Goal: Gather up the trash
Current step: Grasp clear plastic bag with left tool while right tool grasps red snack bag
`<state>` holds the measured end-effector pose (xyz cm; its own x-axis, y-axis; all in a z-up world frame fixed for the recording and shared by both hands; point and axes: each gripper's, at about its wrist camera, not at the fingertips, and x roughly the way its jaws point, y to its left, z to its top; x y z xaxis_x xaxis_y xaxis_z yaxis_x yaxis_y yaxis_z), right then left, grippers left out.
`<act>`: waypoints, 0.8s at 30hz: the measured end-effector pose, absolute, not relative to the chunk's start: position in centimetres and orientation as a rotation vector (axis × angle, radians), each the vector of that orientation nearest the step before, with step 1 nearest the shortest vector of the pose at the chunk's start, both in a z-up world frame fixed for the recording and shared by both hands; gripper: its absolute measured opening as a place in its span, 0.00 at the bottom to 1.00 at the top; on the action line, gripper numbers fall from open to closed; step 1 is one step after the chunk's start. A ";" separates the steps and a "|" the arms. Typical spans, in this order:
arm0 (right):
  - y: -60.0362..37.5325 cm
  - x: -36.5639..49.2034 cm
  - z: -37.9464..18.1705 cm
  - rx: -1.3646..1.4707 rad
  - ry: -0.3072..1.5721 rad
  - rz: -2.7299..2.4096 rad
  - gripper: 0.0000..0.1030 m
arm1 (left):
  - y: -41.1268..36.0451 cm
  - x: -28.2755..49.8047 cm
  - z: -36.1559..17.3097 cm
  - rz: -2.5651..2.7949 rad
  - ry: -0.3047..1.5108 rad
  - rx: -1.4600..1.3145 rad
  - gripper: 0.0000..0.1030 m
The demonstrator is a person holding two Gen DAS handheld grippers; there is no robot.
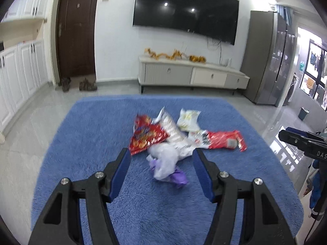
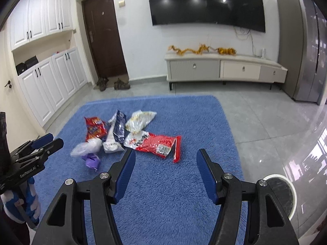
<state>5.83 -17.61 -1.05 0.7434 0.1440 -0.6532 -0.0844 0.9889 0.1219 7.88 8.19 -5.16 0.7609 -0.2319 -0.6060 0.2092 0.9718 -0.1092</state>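
A heap of snack wrappers (image 2: 130,136) lies mid-frame on the shaggy blue rug (image 2: 163,194), a crumpled clear-and-purple bag (image 1: 166,164) nearest me. My left gripper (image 1: 161,158) hangs over that bag, jaws apart and empty; my right gripper (image 2: 166,159) hangs open just below the long red wrapper (image 2: 161,144). Grey floor tiles (image 2: 265,118) surround the rug. A white bin (image 2: 283,194) sits lower right. Beyond stand a TV console (image 2: 224,67), wall television (image 2: 206,2) and brown door (image 2: 104,34).

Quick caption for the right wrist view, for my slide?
Right gripper, jaws open and empty, above a blue rug strewn with snack wrappers; white bin at right.
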 end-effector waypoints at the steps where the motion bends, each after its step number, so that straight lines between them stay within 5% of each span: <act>1: -17.5 6.6 -1.7 0.082 0.738 0.128 0.59 | 8.4 8.4 -5.7 -0.249 0.677 -0.042 0.59; 14: -18.4 17.7 -9.6 0.168 0.876 0.197 0.63 | 7.0 14.5 -10.2 -0.309 0.810 -0.005 0.57; 18: -19.1 19.4 -11.2 0.214 0.900 0.204 0.64 | 6.1 14.7 -10.8 -0.317 0.831 0.032 0.35; 20: -19.0 19.6 -11.1 0.221 0.899 0.224 0.64 | 5.9 14.5 -10.8 -0.318 0.827 0.043 0.33; 24: -17.7 19.0 -11.1 0.195 0.910 0.304 0.28 | 6.1 13.4 -10.2 -0.326 0.798 0.041 0.31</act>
